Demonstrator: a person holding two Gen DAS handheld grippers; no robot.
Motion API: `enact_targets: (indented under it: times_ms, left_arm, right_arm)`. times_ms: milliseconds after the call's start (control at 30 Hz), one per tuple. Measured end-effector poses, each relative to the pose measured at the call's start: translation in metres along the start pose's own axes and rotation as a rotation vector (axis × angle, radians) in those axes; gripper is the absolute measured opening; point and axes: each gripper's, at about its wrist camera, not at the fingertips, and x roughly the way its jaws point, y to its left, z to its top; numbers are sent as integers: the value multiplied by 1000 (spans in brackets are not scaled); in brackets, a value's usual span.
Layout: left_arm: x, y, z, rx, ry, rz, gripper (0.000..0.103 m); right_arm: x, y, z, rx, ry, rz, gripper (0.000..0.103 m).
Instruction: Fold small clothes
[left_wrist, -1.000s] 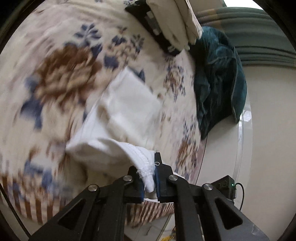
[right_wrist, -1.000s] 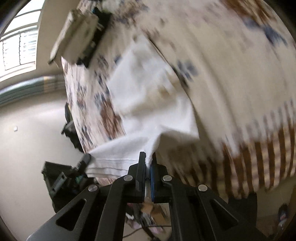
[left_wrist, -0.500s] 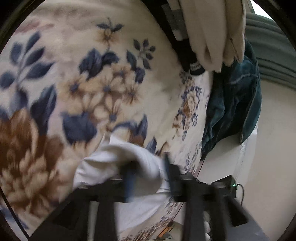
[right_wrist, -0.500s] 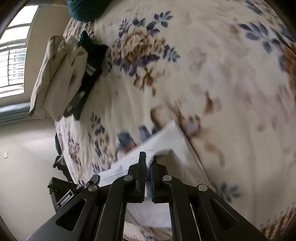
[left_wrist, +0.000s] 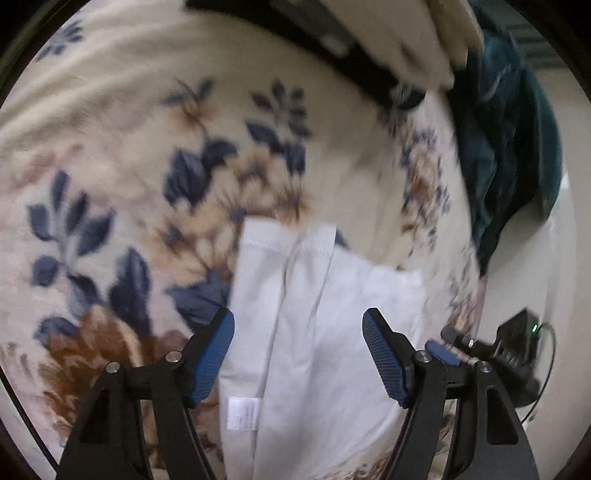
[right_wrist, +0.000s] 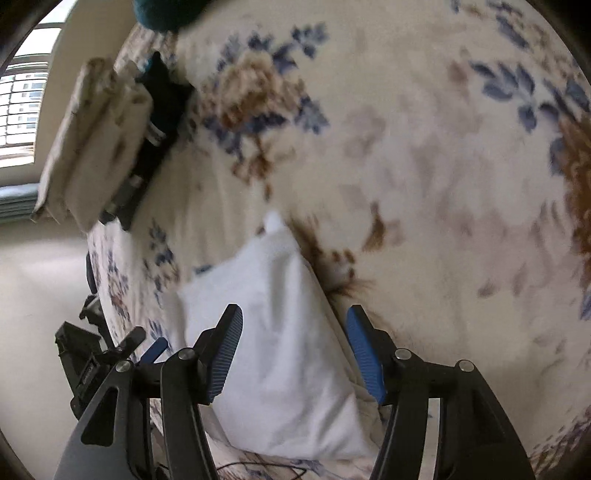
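Floral blanket (left_wrist: 129, 155) in cream, blue and brown covers the whole work surface in both wrist views.

Nearest the cameras, the left gripper (left_wrist: 298, 354) has its jaws wide apart, with nothing between the blue pads (left_wrist: 212, 354). The right gripper (right_wrist: 293, 350) likewise has its jaws spread and grips nothing. Neither pair of pads can be confirmed as touching fabric.

Directly ahead of both grippers, the white garment (left_wrist: 314, 332) lies folded flat on the blanket near its front edge. In the left view, two hemmed ends lie side by side at its far end, and a small white label (left_wrist: 242, 413) shows near its lower left corner. In the right view the same garment (right_wrist: 280, 332) tapers to a point away from the camera.

Farther back, a stack of beige folded clothes (right_wrist: 92, 147) sits on top of a black item (right_wrist: 162, 122) on the blanket. Beyond it, a dark teal cloth (left_wrist: 506, 147) hangs over the blanket's far edge. A window with blinds (right_wrist: 18, 107) is at the far left of the right view.
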Motion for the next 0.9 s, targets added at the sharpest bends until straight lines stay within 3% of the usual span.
enact_targets:
  times_ms: [67,100,200,300,400,467,500,533,700,833,900]
  left_arm:
    - [15,-4,1,25,10,50,70]
    - [23,-5,5,36,11,113,70]
    - [29,3,17,8,7,173,70]
    - [11,9,19,-45,-14,143,70]
    - [-23,-2,-8,-33,-28,126,70]
    - [-33,-9,-29,-14,-18,132,70]
    - [-35,-11,-42,-8,-4,144,70]
    - [-33,-13,-55,1,16,164,70]
    - [-3,-1,-92,78,95,411,70]
    - [-24,45,-102,-28,84,490,71]
    - [-38,61,-103,-75,74,490,70]
  right_arm:
    - [16,-3,4,8,33,6,61]
    - [25,-2,8,8,49,10,59]
    - [34,8,18,-25,15,6,10]
    - [34,21,29,-72,-17,-78,10]
    - [26,28,28,-101,24,-102,11]
    - [18,27,17,-117,56,-120,24]
    - [15,24,9,-121,68,-122,45]
    - [10,20,-4,-119,79,-120,54]
    - [21,4,-55,-146,173,-144,54]
    - [43,-8,-82,-156,230,-175,54]
    - [46,-14,-86,-150,221,-197,54]
